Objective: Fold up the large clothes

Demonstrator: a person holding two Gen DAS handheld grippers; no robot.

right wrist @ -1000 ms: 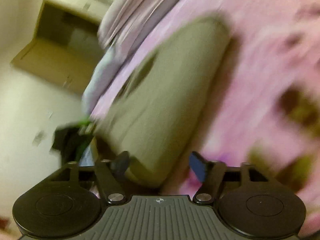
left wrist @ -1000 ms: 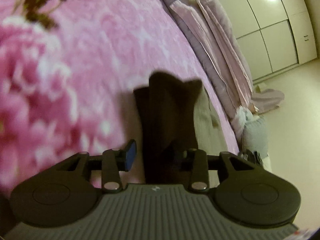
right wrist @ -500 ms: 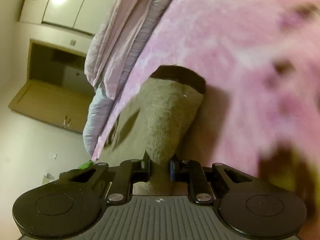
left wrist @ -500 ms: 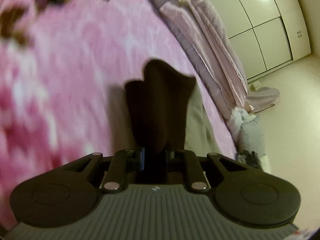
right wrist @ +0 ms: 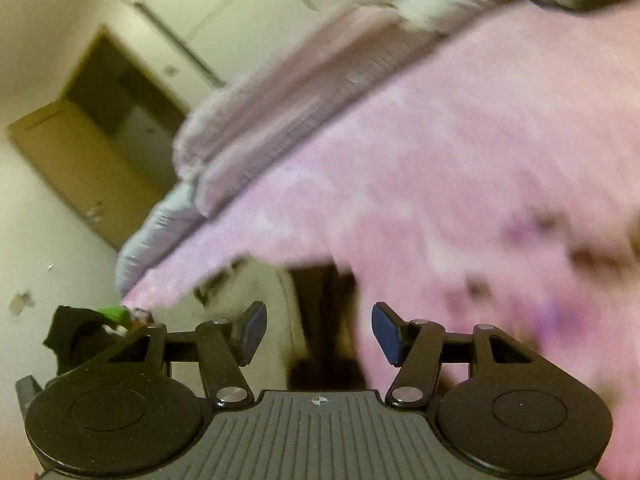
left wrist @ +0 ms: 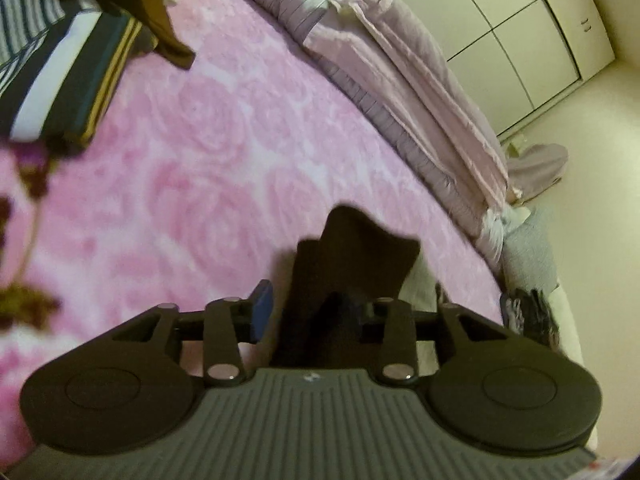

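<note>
Both grippers, left [left wrist: 310,312] and right [right wrist: 318,330], jaws apart, holding nothing; garment [left wrist: 360,256] bunched on pink blanket [left wrist: 224,152], fold looks unfinished.

**Hidden, cropped and blurred parts of the two wrist views**

In the left wrist view, the right fingertip of the left gripper [left wrist: 310,306] is covered by the dark garment [left wrist: 352,264], whose lower end is hidden behind the gripper body. The striped folded clothes [left wrist: 60,80] are cut off by the left edge, and the brown garment [left wrist: 160,20] by the top edge. A small dark heap [left wrist: 528,314] beside the bed is too small to be identified.

In the right wrist view, the pink floral blanket [right wrist: 460,180] is smeared by motion blur, so its pattern cannot be read. The dark fabric [right wrist: 324,320] ahead of the right gripper [right wrist: 318,330] is blurred; whether it is touched cannot be told.
</note>
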